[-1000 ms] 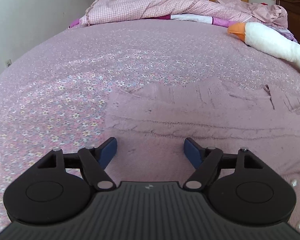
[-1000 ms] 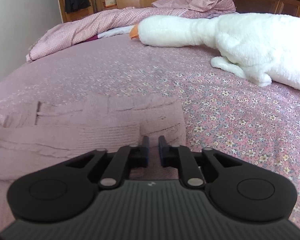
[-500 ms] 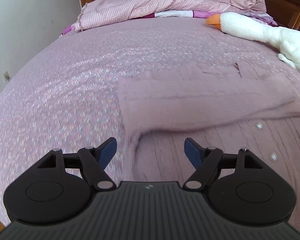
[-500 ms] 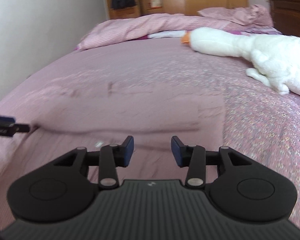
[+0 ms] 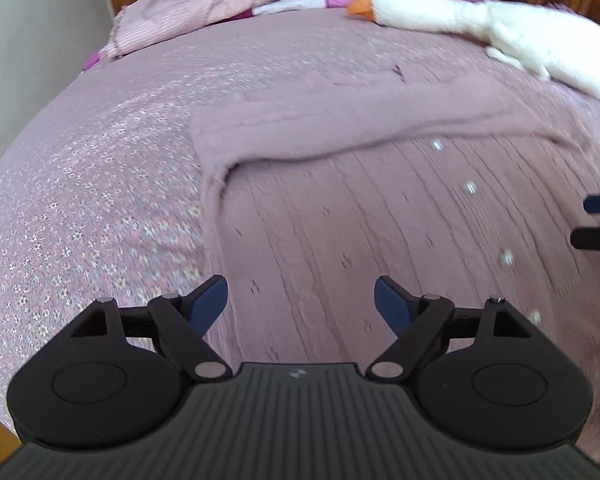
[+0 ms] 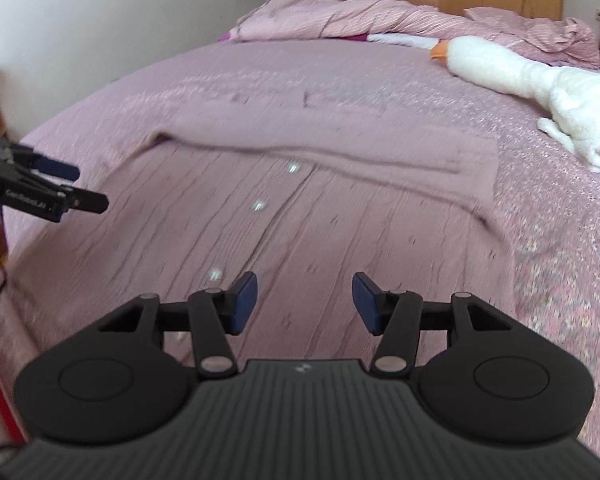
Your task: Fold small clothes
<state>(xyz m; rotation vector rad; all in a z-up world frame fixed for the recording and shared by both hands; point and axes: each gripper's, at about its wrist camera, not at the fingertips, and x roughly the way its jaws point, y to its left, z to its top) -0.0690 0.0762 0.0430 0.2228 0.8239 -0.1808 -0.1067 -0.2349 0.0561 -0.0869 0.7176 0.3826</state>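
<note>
Low over the bed (image 5: 100,168), the left claw (image 5: 300,300) hovers with its blue pads spread wide and nothing between them, above the near left part of a pink knitted cardigan (image 5: 340,220). The cardigan lies flat on the flowered bedspread, its far part folded over in a band, small buttons down its middle. Further right, the right claw (image 6: 304,300) is likewise released and empty above the cardigan's near edge. Far right lies a white plush goose (image 6: 540,84), apart from the cardigan; a rumpled quilt (image 6: 360,20) lies beyond.
</note>
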